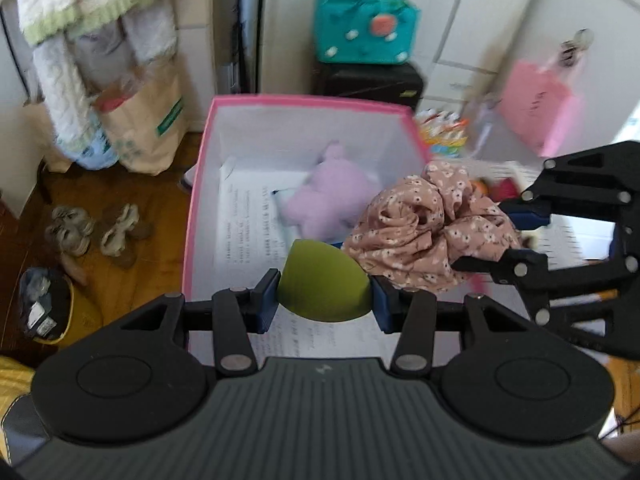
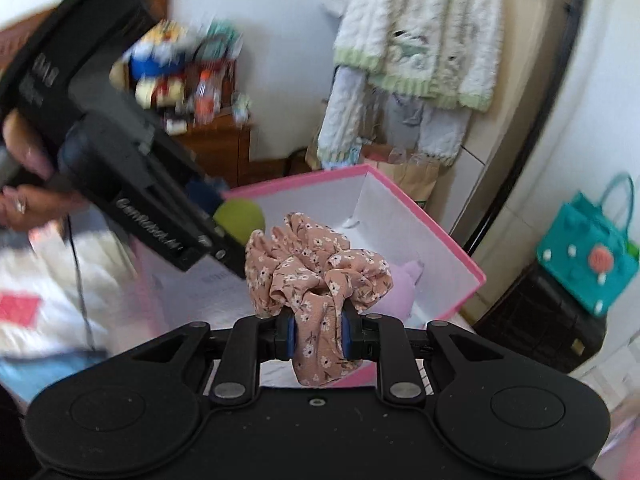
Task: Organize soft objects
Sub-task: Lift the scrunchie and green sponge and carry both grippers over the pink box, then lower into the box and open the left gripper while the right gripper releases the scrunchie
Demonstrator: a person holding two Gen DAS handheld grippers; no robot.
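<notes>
While the left gripper [image 1: 325, 300] is clamped on a green sponge [image 1: 324, 286], its 2 blue pads press the sponge's rounded sides and hold it above the near wall of the pink box [image 1: 200, 184]. From the right wrist view the same sponge [image 2: 240, 220] shows at the tip of the left gripper [image 2: 224, 224], over the box's open top, with the person's left hand [image 2: 24, 184] gripping the handle.

Beside it, the right gripper [image 2: 317, 336] is clenched on a floral scrunchie [image 2: 316, 268] — the peach fabric is pinched between the blue pads, most of it bunched above them and a fold hanging below. In the left wrist view the scrunchie [image 1: 432, 232] sits just right of the sponge, over the box's right rim, with the right gripper [image 1: 496, 236] reaching in from the right.

Inside the box lies a lilac plush toy [image 1: 332, 196] on printed paper [image 1: 248, 220] that lines the white floor — the toy rests toward the far right corner.

Beyond the box a teal handbag [image 1: 364, 28] stands on a black case [image 1: 370, 82], and a knitted sweater [image 2: 420, 36] hangs on the wall
</notes>
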